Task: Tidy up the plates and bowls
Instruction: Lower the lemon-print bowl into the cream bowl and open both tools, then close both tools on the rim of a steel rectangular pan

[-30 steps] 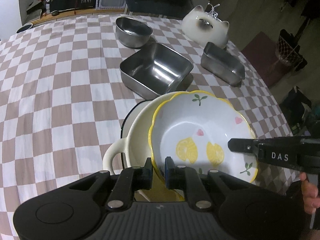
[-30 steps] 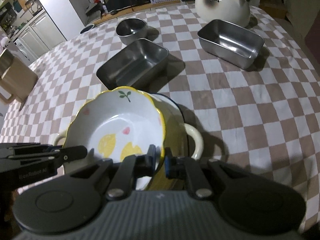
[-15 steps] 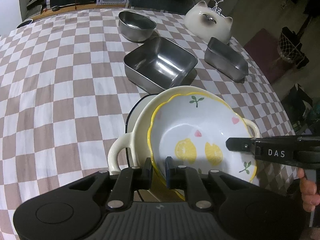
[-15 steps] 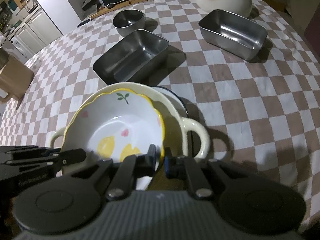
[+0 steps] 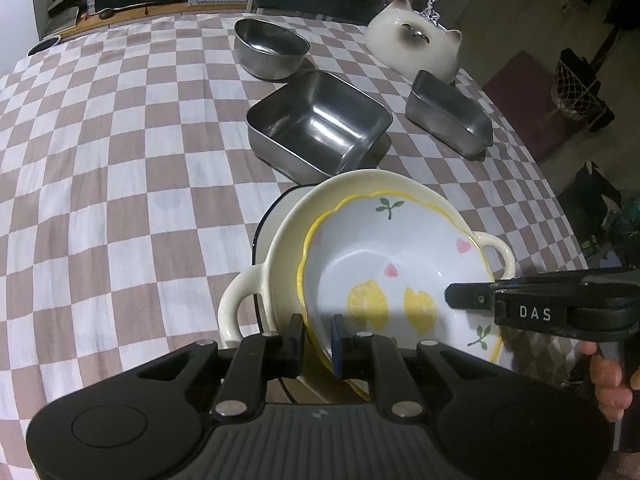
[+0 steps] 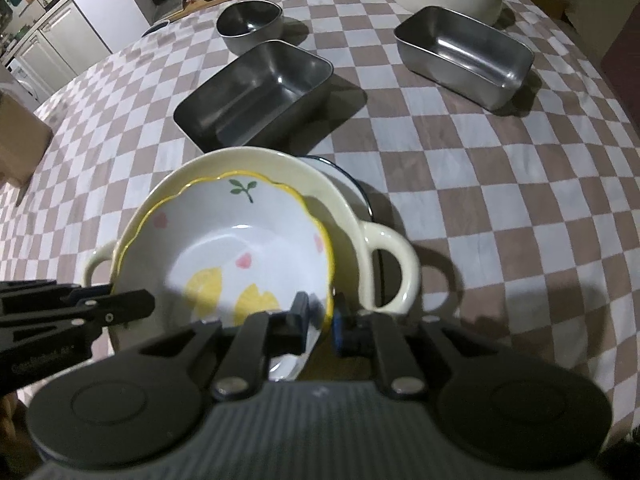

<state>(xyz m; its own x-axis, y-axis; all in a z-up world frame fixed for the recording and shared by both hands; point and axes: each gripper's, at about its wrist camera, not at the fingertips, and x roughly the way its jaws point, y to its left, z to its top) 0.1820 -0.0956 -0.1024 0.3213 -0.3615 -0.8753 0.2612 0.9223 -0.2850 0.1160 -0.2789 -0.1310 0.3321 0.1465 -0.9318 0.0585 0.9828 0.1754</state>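
In the lower middle of both frames, the white scalloped lemon-print bowl [image 5: 384, 280] sat nested inside the cream two-handled ceramic dish [image 6: 384, 264]. The left gripper [image 5: 316, 338] pinched the bowl's near rim. The right gripper [image 6: 320, 322] straddled the opposite rim, its jaws opening. Three steel containers stood beyond.

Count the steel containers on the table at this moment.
3. A round bowl sits farthest back, a square tin is just behind the stacked ceramic dishes, and a loaf tin lies right, before the cat jar. None seem hidden.
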